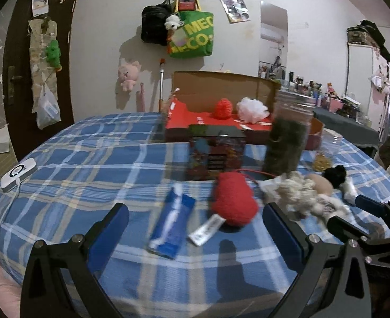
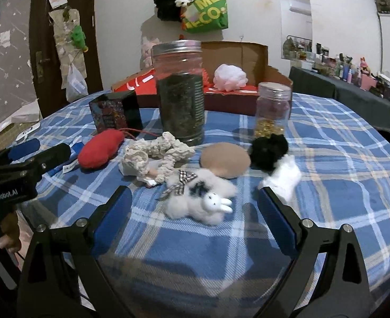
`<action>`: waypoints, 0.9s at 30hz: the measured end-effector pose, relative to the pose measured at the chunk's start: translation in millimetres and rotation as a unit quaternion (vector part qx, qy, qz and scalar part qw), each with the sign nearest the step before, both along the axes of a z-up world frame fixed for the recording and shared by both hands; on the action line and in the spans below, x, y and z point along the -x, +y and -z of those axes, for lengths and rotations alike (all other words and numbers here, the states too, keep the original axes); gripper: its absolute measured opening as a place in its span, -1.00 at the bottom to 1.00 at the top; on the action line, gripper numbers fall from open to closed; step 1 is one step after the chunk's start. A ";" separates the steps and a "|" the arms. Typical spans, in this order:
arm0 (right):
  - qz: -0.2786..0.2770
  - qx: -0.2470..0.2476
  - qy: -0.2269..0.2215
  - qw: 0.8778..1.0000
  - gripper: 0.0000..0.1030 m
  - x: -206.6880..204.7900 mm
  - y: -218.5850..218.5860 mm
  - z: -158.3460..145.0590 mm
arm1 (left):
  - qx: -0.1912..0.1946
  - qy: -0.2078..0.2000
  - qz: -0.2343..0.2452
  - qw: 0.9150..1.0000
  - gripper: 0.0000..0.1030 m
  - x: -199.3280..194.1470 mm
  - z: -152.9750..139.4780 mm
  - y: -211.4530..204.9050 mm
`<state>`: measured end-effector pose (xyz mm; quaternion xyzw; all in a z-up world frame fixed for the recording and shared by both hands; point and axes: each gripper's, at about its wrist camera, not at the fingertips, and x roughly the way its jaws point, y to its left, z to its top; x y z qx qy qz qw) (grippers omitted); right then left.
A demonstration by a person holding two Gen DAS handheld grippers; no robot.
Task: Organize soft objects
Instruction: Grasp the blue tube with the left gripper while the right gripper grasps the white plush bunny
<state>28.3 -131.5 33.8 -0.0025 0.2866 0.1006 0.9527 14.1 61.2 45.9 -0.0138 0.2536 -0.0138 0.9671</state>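
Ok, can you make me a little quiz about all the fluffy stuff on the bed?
1. True or false: the left gripper is shut on the red plush.
2. Which thing already lies in the cardboard box? A) white bath pouf B) fluffy bunny C) black pompom
3. Fill in: the tall jar of dark stuff stands just behind the cream knitted ____.

Key: 1 false, its jaws are open and empty. 2 A. 3 rope toy.
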 end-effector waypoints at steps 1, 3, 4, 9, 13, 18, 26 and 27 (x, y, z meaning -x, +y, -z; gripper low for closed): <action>-0.003 0.000 0.001 1.000 0.87 -2.1 1.6 0.7 | -0.001 0.003 -0.002 1.000 0.99 -1.9 0.5 2.6; -0.006 0.002 0.002 1.000 0.80 -4.8 3.7 2.1 | -0.003 0.011 -0.006 1.000 0.91 -6.9 2.6 9.1; -0.009 0.002 0.003 1.000 0.75 -6.3 4.3 2.8 | -0.002 0.016 -0.005 1.000 0.88 -9.6 4.2 12.7; -0.013 0.010 0.017 1.000 0.31 -13.1 8.0 12.2 | 0.009 0.051 -0.010 0.999 0.44 -22.9 15.5 27.1; -0.017 0.008 0.012 1.000 -0.08 -12.8 2.9 12.8 | 0.005 0.062 0.001 0.998 -0.09 -25.5 23.5 29.7; -0.028 -0.015 0.008 0.999 -0.15 -10.6 -5.8 9.5 | -0.013 0.044 0.006 0.999 -0.51 -18.5 13.2 23.7; -0.031 -0.022 -0.020 0.999 -0.15 -1.3 -11.4 -11.7 | 0.005 0.003 0.052 0.999 -0.54 -5.1 -19.5 3.2; -0.030 -0.021 -0.024 0.999 -0.15 -0.4 -12.6 -14.1 | 0.011 0.000 0.070 0.997 -0.54 -4.3 -22.8 -4.5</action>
